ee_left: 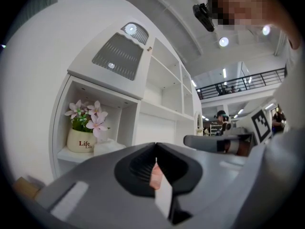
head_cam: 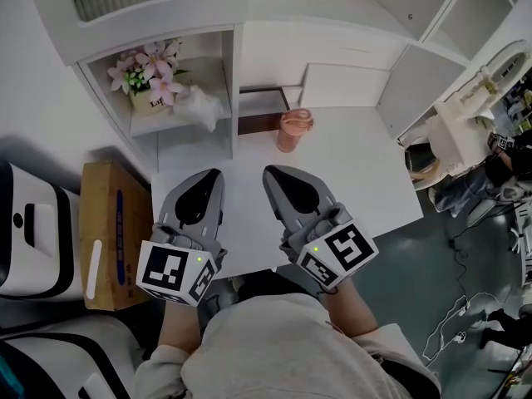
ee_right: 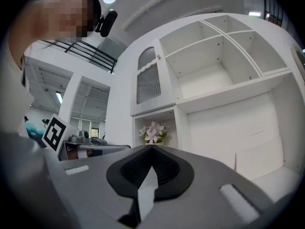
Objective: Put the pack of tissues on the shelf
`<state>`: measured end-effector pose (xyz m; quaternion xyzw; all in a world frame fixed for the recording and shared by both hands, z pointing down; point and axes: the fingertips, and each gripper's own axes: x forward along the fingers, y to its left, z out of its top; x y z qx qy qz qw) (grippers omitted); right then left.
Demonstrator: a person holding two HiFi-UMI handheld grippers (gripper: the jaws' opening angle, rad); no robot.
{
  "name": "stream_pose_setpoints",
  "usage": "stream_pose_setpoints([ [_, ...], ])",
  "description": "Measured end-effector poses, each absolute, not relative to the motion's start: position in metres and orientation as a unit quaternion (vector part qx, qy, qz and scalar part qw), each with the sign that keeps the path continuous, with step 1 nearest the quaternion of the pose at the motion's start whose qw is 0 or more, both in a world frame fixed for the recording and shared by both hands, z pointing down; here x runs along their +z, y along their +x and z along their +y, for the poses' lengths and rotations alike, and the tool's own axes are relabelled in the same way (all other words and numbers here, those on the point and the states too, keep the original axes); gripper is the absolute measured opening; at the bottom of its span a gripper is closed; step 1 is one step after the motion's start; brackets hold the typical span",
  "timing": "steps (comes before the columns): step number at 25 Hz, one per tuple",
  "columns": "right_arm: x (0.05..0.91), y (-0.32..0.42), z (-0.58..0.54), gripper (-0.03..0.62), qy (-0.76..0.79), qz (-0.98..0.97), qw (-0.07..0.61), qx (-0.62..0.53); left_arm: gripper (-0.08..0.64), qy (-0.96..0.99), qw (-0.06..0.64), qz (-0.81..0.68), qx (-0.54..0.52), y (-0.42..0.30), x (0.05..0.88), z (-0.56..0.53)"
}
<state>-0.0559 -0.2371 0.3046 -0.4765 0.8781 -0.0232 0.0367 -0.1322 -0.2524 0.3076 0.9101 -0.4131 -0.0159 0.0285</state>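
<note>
Currently I have both grippers held level and side by side over the white table, pointing toward the white shelf unit. My left gripper has its jaws pressed together at the tips with nothing pinched. Through the slit behind the tips I see only a pinkish sliver, in line with the pink cup that stands on the table ahead. My right gripper is likewise closed tight and empty. The pack of tissues already lies in the low open compartment at the left of the shelf unit. It is just beside the pot of pink flowers, on the pot's right in the head view, and I cannot tell whether the two touch. Both grippers are well apart from it. A cardboard box sits on the floor off the table's left edge, beside a white-and-black machine.
</note>
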Motion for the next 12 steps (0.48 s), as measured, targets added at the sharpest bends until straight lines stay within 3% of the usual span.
stream_pose_setpoints([
  [12, 0.3049, -0.0584, -0.2391, 0.000, -0.465, 0.884, 0.037, -0.024, 0.002, 0.909, 0.028, -0.415, -0.014, -0.1307, 0.3084, -0.2569],
])
